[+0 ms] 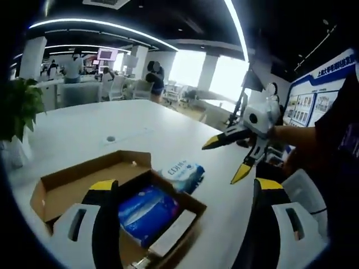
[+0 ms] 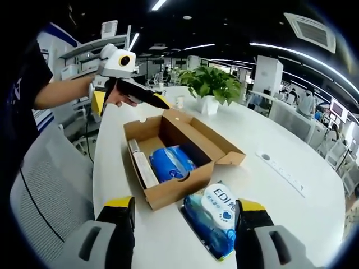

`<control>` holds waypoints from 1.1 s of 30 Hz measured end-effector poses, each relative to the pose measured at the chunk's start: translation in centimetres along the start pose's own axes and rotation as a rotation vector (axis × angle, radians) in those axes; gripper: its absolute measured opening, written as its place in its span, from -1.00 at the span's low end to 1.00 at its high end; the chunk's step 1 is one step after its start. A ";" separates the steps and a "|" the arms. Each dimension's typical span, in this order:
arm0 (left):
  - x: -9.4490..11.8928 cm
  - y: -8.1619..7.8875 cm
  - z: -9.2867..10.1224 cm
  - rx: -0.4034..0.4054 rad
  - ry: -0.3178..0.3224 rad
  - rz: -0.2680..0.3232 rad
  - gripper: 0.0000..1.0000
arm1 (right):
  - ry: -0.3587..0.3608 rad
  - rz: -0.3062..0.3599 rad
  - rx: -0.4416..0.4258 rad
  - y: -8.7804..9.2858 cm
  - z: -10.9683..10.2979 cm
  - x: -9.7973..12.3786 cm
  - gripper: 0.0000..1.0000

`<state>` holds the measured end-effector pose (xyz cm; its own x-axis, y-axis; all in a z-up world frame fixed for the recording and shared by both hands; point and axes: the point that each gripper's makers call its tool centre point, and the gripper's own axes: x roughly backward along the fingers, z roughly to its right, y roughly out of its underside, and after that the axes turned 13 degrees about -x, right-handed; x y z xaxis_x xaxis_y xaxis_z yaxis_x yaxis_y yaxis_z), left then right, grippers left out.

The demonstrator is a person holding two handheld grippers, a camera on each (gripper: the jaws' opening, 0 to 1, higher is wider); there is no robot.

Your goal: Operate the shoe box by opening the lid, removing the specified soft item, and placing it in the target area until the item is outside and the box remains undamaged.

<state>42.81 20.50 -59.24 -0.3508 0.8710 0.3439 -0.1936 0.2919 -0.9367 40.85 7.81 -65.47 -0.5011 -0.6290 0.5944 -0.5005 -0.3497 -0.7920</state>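
In the left gripper view, the left gripper (image 1: 182, 193) had its two yellow-tipped jaws spread wide with nothing between them, hanging over the near end of the cardboard shoe box (image 1: 61, 188). The box stood on the white table (image 1: 101, 123) with its lid folded back flat toward the far side, probably so the inside could be reached freely. One blue soft pack (image 1: 147, 210) lay inside the box beside a pale flat item (image 1: 174, 232) along its near wall; a second pack of wipes (image 1: 185, 174) lay outside on the table, touching the box's right wall. The right gripper (image 1: 230, 159) came in from the right, raised above the table, jaws parted and empty. I counted one box, two soft packs and two grippers. In the right gripper view, the right gripper (image 2: 184, 210) stood wide, its jaws flanking the wipes pack (image 2: 216, 221) without visibly pressing it; the pack rested on the table (image 2: 269, 134) just outside the box (image 2: 168, 196), which suggested it had been set down as the removed item. The blue pack (image 2: 168, 162) sat in the box, the left gripper (image 2: 160, 102) hovered beyond the far rim, and one potted plant (image 2: 210, 84) stood behind. The box looked undamaged.
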 end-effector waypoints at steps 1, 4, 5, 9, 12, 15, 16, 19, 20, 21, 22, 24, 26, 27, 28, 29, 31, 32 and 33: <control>0.4 -0.2 0.1 0.004 -0.005 0.011 0.98 | -0.002 0.000 0.005 0.0 -0.1 -0.1 0.41; 1.4 -0.4 0.3 0.013 -0.012 0.027 0.98 | -0.002 -0.002 0.024 -0.1 -0.5 -0.2 0.37; 1.6 -0.4 0.3 0.015 -0.014 0.029 0.98 | -0.004 -0.002 0.031 -0.2 -0.6 -0.3 0.36; 2.6 -0.2 0.7 0.016 -0.020 0.030 0.98 | -0.001 -0.012 0.070 -0.3 -1.0 -0.5 0.33; 3.3 -0.5 0.8 0.016 -0.027 0.042 0.98 | -0.001 -0.011 0.088 -0.5 -1.2 -0.6 0.30; 3.8 -0.9 1.0 0.019 -0.029 0.060 0.98 | 0.000 -0.007 0.102 -0.8 -1.5 -0.6 0.29; 3.9 -1.0 1.0 0.017 -0.033 0.061 0.98 | -0.001 -0.003 0.107 -1.0 -1.6 -0.6 0.29; 4.4 -0.9 1.0 0.015 -0.040 0.056 0.98 | -0.004 -0.003 0.117 -1.1 -1.8 -0.8 0.28; 4.6 -0.9 1.0 0.018 -0.045 0.057 0.98 | -0.003 -0.003 0.122 -1.1 -1.9 -0.9 0.27; 4.8 -1.0 1.0 0.020 -0.048 0.064 0.98 | -0.005 -0.004 0.125 -1.1 -1.9 -0.9 0.27; 5.0 -1.0 1.1 0.023 -0.053 0.067 0.98 | -0.008 -0.003 0.128 -1.2 -2.1 -1.0 0.26; 5.3 -1.0 1.2 0.023 -0.058 0.071 0.98 | -0.011 -0.002 0.134 -1.3 -2.3 -1.2 0.25; 5.7 -0.7 1.2 0.025 -0.066 0.068 0.98 | -0.015 -0.004 0.145 -1.4 -2.4 -1.4 0.24; 5.9 -0.6 1.3 0.026 -0.072 0.068 0.98 | -0.019 -0.004 0.149 -1.5 -2.6 -1.5 0.24; 6.1 -0.6 1.3 0.026 -0.075 0.068 0.98 | -0.022 -0.003 0.152 -1.6 -2.7 -1.7 0.23; 6.3 -0.6 1.3 0.027 -0.079 0.072 0.98 | -0.025 -0.004 0.158 -1.7 -2.8 -1.8 0.23; 6.7 -0.6 1.3 0.027 -0.087 0.073 0.98 | -0.025 -0.007 0.172 -1.9 -2.9 -2.1 0.23; 6.8 -0.6 1.3 0.026 -0.088 0.074 0.98 | -0.026 -0.008 0.175 -1.9 -2.9 -2.2 0.23; 7.0 -0.7 1.3 0.026 -0.092 0.078 0.98 | -0.028 -0.010 0.181 -2.0 -2.9 -2.3 0.22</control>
<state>39.25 25.85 -56.14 -0.4477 0.8507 0.2753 -0.1853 0.2129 -0.9593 40.93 11.99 -64.87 -0.4759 -0.6431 0.5999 -0.3687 -0.4734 -0.8000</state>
